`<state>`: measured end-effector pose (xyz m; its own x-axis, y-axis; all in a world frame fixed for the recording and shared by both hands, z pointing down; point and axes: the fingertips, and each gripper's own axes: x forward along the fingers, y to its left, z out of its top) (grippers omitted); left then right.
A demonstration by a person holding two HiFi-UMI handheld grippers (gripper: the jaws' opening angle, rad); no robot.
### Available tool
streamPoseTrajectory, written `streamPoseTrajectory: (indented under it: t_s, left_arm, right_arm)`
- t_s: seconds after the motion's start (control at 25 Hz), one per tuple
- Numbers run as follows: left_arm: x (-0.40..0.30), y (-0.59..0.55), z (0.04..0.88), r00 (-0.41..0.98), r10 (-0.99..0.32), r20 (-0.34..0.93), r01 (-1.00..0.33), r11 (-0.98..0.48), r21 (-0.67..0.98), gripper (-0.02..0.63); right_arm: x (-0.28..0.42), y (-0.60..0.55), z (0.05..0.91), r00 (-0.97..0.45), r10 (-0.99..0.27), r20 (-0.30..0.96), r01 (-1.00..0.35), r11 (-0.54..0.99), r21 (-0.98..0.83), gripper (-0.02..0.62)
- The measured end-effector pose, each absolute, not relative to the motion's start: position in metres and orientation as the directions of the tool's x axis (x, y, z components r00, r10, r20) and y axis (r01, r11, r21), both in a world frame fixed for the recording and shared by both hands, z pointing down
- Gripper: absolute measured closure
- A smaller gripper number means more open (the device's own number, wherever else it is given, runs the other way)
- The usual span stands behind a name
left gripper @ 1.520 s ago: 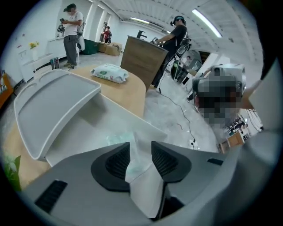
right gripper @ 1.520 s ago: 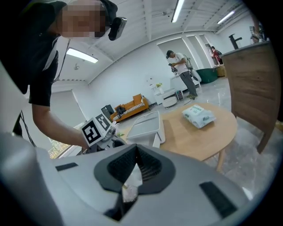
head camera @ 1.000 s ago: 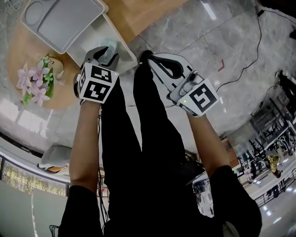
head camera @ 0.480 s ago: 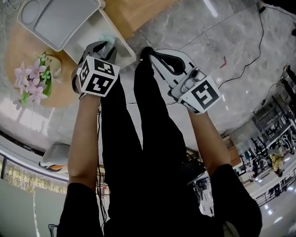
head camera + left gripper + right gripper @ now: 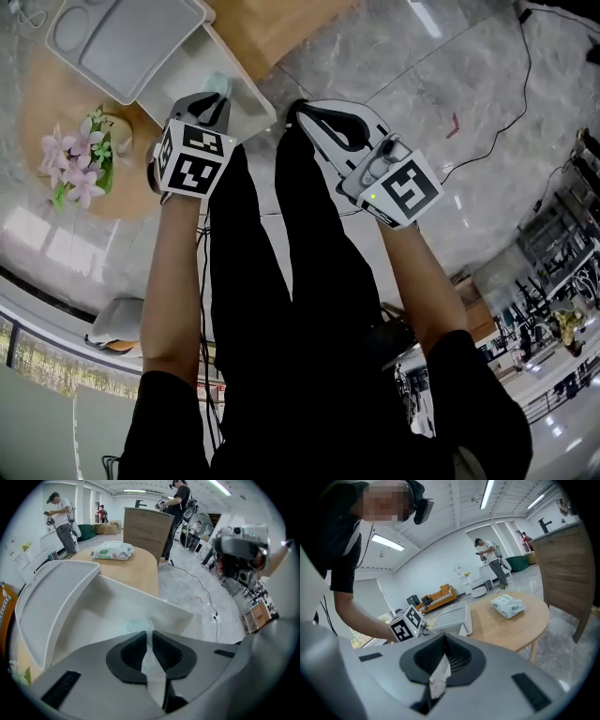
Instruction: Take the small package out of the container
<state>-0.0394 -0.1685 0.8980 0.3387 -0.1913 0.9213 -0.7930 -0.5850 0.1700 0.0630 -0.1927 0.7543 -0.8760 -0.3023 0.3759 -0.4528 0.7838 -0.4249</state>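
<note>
My left claw [image 5: 149,633] points steeply down into the open white container [image 5: 108,597], because the small package [image 5: 135,624] lies low inside it, a pale, see-through greenish pouch just past my fingertips. The jaws have just been closing and now stand nearly together, with a thin pale strip between the pads. I judge that strip to be the pouch's near edge, pinched. Taking it by the edge makes sense, since the pouch looks flat and soft with little else to seize. The lid [image 5: 122,42] is swung back over the desk [image 5: 140,571], so the way up is free. My right claw [image 5: 443,641] hangs aside, out of the way, its pads drawn together on a crumpled white scrap [image 5: 437,684]. Next, I reckon, comes a straight lift clear of the walls
</note>
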Motion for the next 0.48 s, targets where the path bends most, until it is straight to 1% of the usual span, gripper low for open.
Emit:
streamPoseTrajectory:
  t_s: [0.12,0.28,0.48]
  left_arm:
    - [-0.045,-0.168,0.886,0.347,-0.202,0.916,-0.798,-0.577,0.175,0.575]
    - [-0.050,-0.171,0.857,0.364,-0.226,0.903,-0.806,-0.562,0.185,0.578]
    - [-0.052,-0.180,0.796,0.401,-0.282,0.872,-0.812,-0.549,0.196,0.580]
  right_arm:
    - [0.057,-0.194,0.740,-0.878,-0.308,0.367,-0.449,0.795,-0.408,0.583]
    - [0.049,-0.200,0.711,-0.883,-0.314,0.348,-0.440,0.813,-0.382,0.584]
    - [0.032,-0.211,0.650,-0.894,-0.327,0.307,-0.423,0.843,-0.332,0.583]
